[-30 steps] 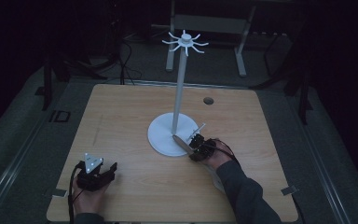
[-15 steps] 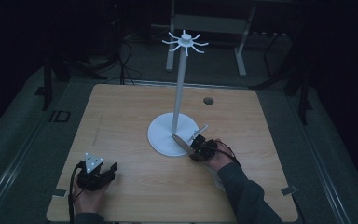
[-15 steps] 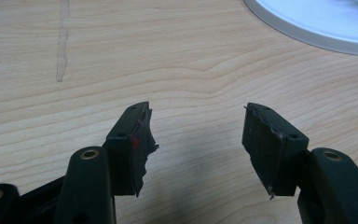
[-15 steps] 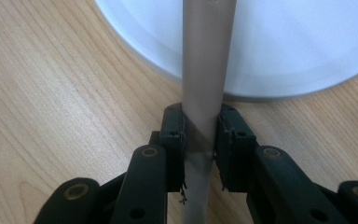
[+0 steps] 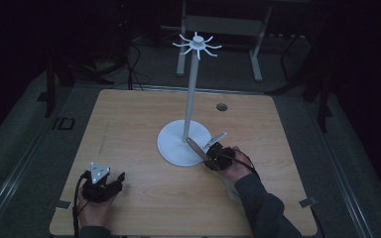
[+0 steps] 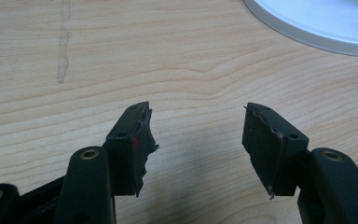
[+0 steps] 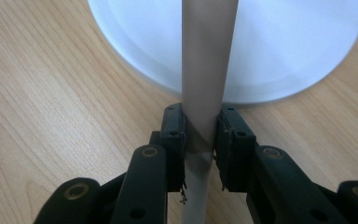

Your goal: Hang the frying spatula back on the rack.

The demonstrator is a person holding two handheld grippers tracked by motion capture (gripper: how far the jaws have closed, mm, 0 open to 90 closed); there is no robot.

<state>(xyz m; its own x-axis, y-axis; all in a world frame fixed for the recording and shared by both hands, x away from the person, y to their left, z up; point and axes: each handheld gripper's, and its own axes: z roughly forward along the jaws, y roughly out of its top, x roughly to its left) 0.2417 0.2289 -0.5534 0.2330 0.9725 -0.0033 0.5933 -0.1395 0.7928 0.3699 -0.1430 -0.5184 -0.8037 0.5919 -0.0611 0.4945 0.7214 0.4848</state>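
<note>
Clamping my right gripper (image 7: pixel 200 140) on a pale flat stick (image 7: pixel 205 70) over the white stand base (image 5: pixel 171 146); left gripper (image 6: pixel 196 140) rests open, empty, on the table (image 5: pixel 129 119).

One counter (image 5: pixel 129 129) of pale wood carries it all. Two claws are at work: the left claw (image 5: pixel 110 184) sits well apart from everything, and the right claw (image 5: pixel 209 154) has one flat tan spatula (image 5: pixel 196 148) between its jaws. Just ahead of the right claw stands one white stand (image 5: pixel 191 99) with one round base and one tall pole. Beyond that claw, one small dark hole (image 5: pixel 222 106) marks the counter. Two hands hold the two claws.
</note>
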